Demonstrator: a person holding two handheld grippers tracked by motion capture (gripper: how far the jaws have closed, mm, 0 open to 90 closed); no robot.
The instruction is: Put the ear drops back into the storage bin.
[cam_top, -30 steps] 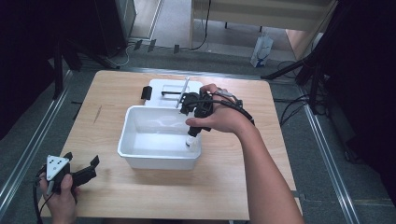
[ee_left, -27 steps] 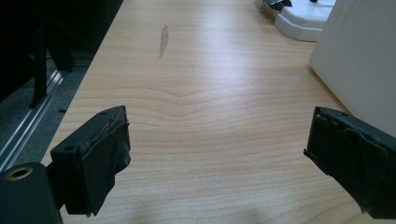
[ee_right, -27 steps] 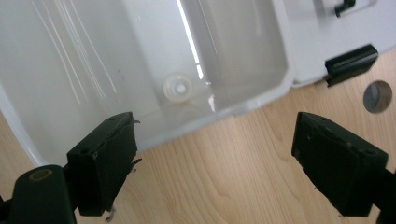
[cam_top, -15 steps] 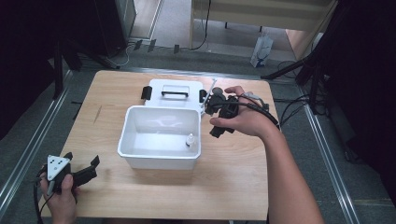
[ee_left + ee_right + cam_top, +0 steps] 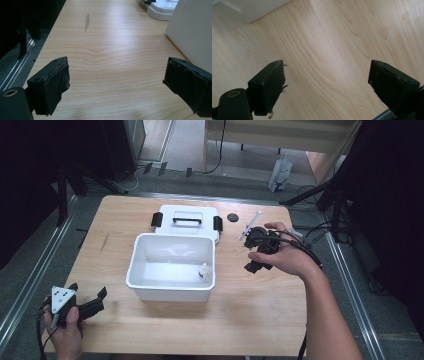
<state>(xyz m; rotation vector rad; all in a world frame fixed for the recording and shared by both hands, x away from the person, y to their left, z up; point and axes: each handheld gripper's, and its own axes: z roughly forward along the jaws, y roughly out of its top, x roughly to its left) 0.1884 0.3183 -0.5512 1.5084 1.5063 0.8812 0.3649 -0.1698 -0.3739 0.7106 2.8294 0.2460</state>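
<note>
A white open bin (image 5: pixel 146 251) stands mid-table, and a small white bottle (image 5: pixel 203 270) stands upright inside it near the right wall. The bin's white lid (image 5: pixel 188 229), with a black handle, lies flat just behind it. My right gripper (image 5: pixel 251 254) hovers over bare wood to the right of the bin. Its jaws are open and, in the right gripper view, the right gripper (image 5: pixel 328 68) has nothing between them. My left gripper (image 5: pixel 89 291) rests at the front left corner, open and empty. The left gripper (image 5: pixel 117 66) faces bare wood, with the bin's wall (image 5: pixel 192 32) at the right.
A thin white syringe-like stick (image 5: pixel 250 225) and a small black round cap (image 5: pixel 232 217) lie behind my right gripper. Cables trail off the table's right side. The bin's corner (image 5: pixel 249 10) is at the upper left of the right gripper view.
My right hand has moved to the right, from above the bin's right half to the bare table beside it. The bottle stays in the bin. The left hand has not moved.
</note>
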